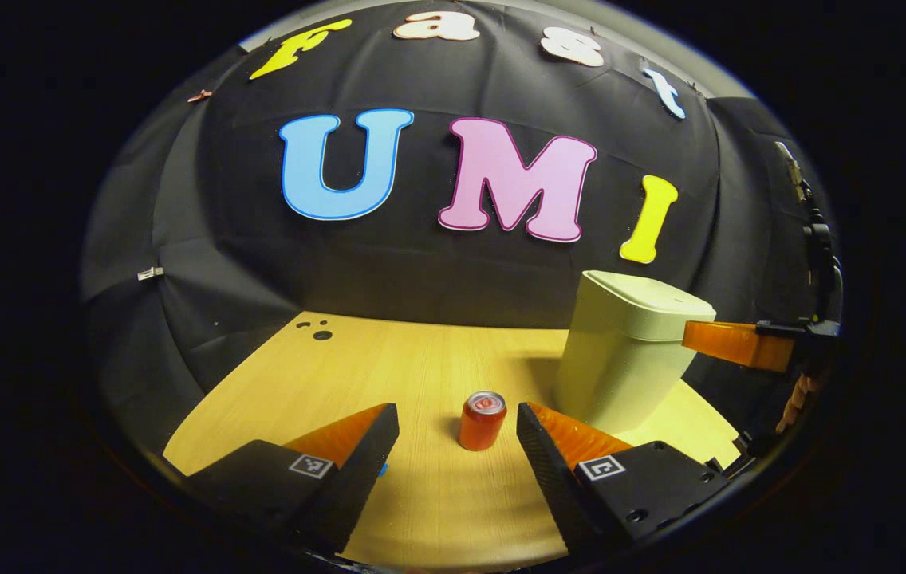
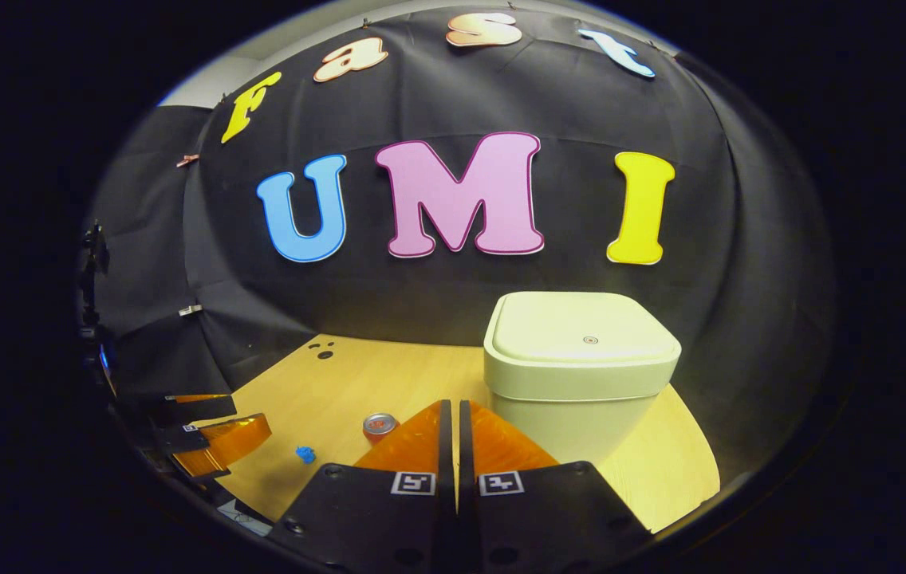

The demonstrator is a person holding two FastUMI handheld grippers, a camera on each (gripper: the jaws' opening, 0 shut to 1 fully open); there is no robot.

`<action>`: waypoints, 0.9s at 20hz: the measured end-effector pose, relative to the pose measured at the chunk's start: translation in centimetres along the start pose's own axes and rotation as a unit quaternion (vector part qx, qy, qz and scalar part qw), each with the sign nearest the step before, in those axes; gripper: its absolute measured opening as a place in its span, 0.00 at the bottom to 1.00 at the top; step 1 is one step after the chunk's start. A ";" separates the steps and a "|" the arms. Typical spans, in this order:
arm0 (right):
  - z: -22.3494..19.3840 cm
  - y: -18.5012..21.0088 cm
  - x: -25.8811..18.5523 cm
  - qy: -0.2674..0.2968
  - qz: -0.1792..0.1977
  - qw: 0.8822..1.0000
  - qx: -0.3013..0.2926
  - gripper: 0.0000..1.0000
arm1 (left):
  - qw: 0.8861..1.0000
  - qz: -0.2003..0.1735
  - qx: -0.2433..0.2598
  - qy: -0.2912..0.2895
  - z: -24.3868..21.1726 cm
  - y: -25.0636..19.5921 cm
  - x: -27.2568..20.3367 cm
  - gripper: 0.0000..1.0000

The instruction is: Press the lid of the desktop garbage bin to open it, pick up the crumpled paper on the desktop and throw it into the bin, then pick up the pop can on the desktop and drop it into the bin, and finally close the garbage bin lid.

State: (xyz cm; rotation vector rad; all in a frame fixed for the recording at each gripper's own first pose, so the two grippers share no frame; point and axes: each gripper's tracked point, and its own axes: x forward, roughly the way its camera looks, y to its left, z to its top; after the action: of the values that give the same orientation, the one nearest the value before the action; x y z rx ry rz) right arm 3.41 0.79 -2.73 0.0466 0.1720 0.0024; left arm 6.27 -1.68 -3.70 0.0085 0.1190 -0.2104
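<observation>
Two grippers are over the wooden desk point(image 1: 421, 359). The left gripper point(image 1: 457, 438) has its jaws spread wide, holding nothing, and the pop can point(image 1: 482, 420) stands upright on the desk between its fingers, a little ahead. The right gripper point(image 2: 453, 438) has its jaws pressed together, empty, in front of the garbage bin point(image 2: 581, 359), whose lid point(image 2: 584, 328) is closed. A small blue object point(image 2: 306, 454) lies near the can.

The garbage bin point(image 2: 581, 375) is a pale cream, square-topped tub that narrows toward its base; it stands upright on the wooden table point(image 1: 421, 375) near the back wall, its flat lid point(image 2: 584, 328) shut. The pop can point(image 1: 482, 420) is red with a silver top, upright, just left of the bin and apart from it. A small blue crumpled paper point(image 2: 306, 454) lies on the table left of the can.
</observation>
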 end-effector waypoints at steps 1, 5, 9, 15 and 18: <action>0.5 -0.1 0.0 -0.004 0.000 1.000 0.002 0.05 | 1.000 0.001 0.001 0.000 0.1 0.0 0.0 0.96; 2.8 -2.0 0.6 -0.025 -0.016 1.000 0.000 0.05 | 1.000 0.008 -0.004 0.003 -0.2 0.4 0.0 0.96; 4.9 -5.1 1.9 -0.043 -0.045 0.998 -0.004 0.05 | 1.000 0.014 -0.009 0.005 -0.4 0.7 0.2 0.96; 6.0 -9.6 4.4 -0.045 -0.083 0.995 -0.009 0.05 | 1.000 0.022 -0.009 0.007 -0.7 0.8 0.0 0.96; 5.6 -11.2 5.4 -0.032 -0.096 0.995 -0.013 0.05 | 0.999 0.029 -0.017 0.010 -1.1 1.3 -0.5 0.96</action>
State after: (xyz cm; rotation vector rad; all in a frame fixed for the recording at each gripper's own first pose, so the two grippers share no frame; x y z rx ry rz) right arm 9.67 -10.62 1.30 0.0033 0.1108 -0.1882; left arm 5.93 -0.27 -4.78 -0.0205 0.1419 -0.1505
